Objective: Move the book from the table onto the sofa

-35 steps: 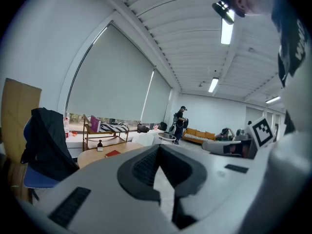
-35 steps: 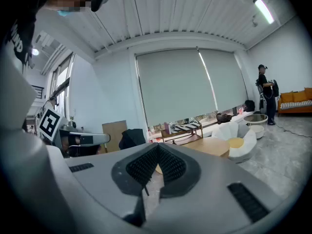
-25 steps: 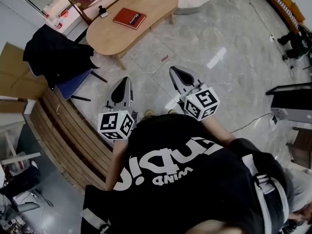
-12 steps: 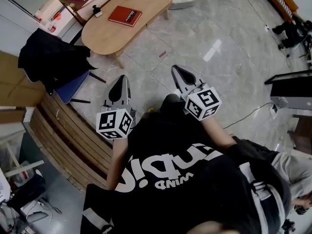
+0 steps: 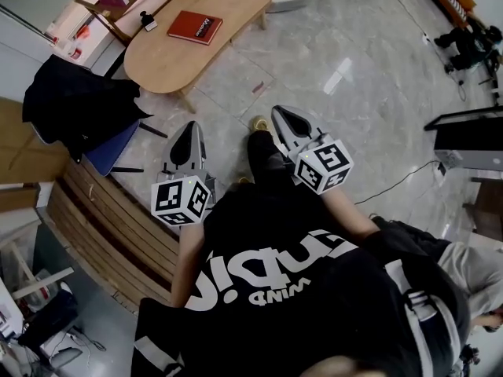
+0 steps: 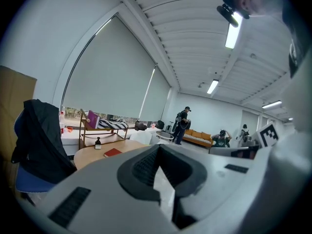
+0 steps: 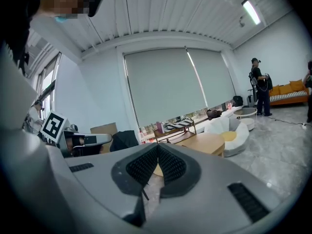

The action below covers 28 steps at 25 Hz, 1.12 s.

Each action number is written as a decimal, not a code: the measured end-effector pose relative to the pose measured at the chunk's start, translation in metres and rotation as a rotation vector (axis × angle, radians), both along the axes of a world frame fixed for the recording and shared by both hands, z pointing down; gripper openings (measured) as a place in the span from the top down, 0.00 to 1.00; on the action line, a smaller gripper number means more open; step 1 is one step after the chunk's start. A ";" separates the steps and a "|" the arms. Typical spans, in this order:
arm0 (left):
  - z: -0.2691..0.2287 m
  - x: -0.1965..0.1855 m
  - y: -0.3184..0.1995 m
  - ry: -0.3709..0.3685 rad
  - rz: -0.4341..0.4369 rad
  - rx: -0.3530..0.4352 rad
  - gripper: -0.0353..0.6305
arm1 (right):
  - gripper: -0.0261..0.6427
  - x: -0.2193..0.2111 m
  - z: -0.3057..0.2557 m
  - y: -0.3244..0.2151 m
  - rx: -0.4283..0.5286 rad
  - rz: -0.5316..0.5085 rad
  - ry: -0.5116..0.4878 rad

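Up close, left tongs [image 5: 191, 128] and right tongs [image 5: 280, 115] pressed shut, gripping nothing, side by side over the floor [image 5: 354, 45]. Further off, red book [image 5: 195, 27] flat on the wooden bench [image 5: 169, 57], well apart from both tongs, small bottle [image 5: 146, 20] just beside it

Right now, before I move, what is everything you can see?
table: one, light wood, ahead
book: one, red, flat on table
bottle: one, black, on table beside book
rack: one, wooden, behind table
chair: one, blue, left of table
jacket: one, black, draped over chair
bench: one, wooden slats, at left
lounge seat: one, white with yellow cushion, beyond table
sofa: one, orange, far wall
bystanders: at least two, dark clothing, near sofa
left gripper: one, grey, shut, empty
right gripper: one, grey, shut, empty
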<state>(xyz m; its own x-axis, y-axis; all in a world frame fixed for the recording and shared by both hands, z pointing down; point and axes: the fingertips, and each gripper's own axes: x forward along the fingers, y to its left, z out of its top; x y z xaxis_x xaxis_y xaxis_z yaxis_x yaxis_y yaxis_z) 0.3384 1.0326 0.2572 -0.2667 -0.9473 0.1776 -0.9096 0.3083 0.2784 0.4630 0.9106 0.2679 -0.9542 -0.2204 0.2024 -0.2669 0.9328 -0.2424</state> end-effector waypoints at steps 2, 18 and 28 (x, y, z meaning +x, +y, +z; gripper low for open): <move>0.004 -0.006 -0.008 0.011 -0.008 0.001 0.93 | 0.96 -0.007 0.002 -0.010 -0.001 -0.004 0.000; 0.008 -0.071 -0.105 0.033 0.018 -0.021 0.93 | 0.96 -0.089 0.009 -0.100 -0.032 -0.037 0.019; -0.002 -0.112 -0.172 0.039 -0.028 -0.029 0.93 | 0.96 -0.127 -0.001 -0.175 -0.045 -0.060 0.016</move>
